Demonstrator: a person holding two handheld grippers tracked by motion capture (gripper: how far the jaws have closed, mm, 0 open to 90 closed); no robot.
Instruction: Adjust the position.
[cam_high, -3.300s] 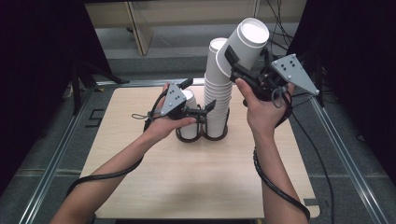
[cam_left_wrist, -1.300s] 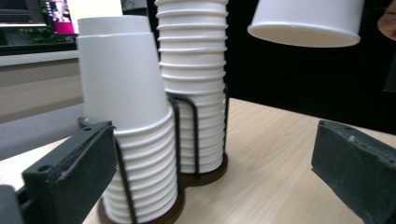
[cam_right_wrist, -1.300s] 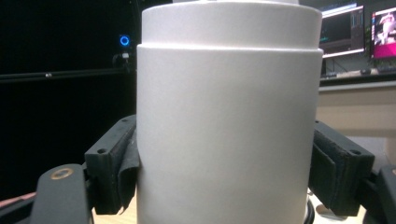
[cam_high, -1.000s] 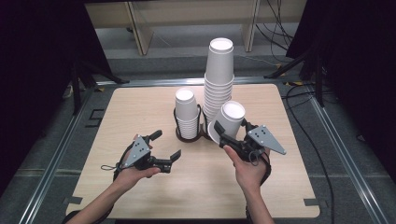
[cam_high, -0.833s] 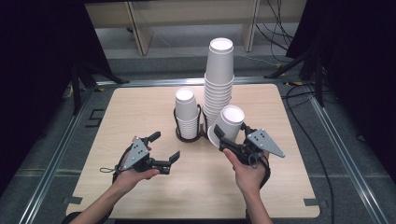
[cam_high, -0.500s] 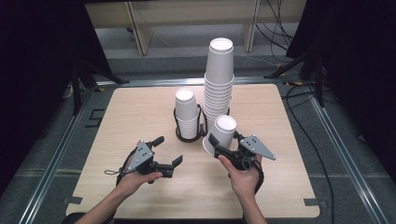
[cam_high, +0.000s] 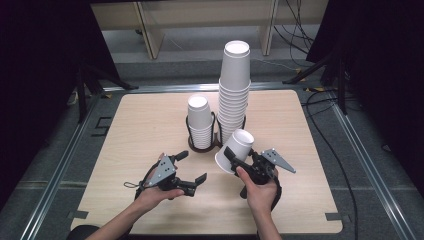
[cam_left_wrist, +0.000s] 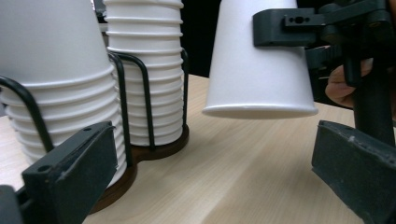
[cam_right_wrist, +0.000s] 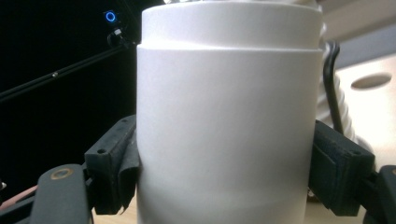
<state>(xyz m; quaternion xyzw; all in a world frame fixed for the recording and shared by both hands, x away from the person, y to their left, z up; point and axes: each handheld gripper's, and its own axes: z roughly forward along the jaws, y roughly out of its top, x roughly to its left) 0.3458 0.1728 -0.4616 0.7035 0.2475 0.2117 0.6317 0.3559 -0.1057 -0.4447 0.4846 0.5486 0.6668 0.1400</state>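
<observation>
Right tongs (cam_high: 235, 161): clenched on a single white paper cup (cam_high: 236, 150), one pad on each side of its wall, as the right gripper view shows.
Cup position: upside down and tilted, rim hanging just above the worktop (cam_high: 150, 125), in front of the black wire holder (cam_high: 202, 145).
Why held so: by my reading, the side grip keeps the rim free, so the cup can be set down mouth-first on bare wood.
Left tongs (cam_high: 192, 167): released, jaws wide, nothing between them; they point toward the cup, probably ready to steady it.
Stacks: the short stack (cam_high: 200, 122) and the tall stack (cam_high: 234, 90) stand upright in the holder.
Change since a second ago: the cup has come lower and nearer the person; the left hand has drifted a little toward it.
Change since the earliest frame: the cup was then high beside the tall stack.
</observation>
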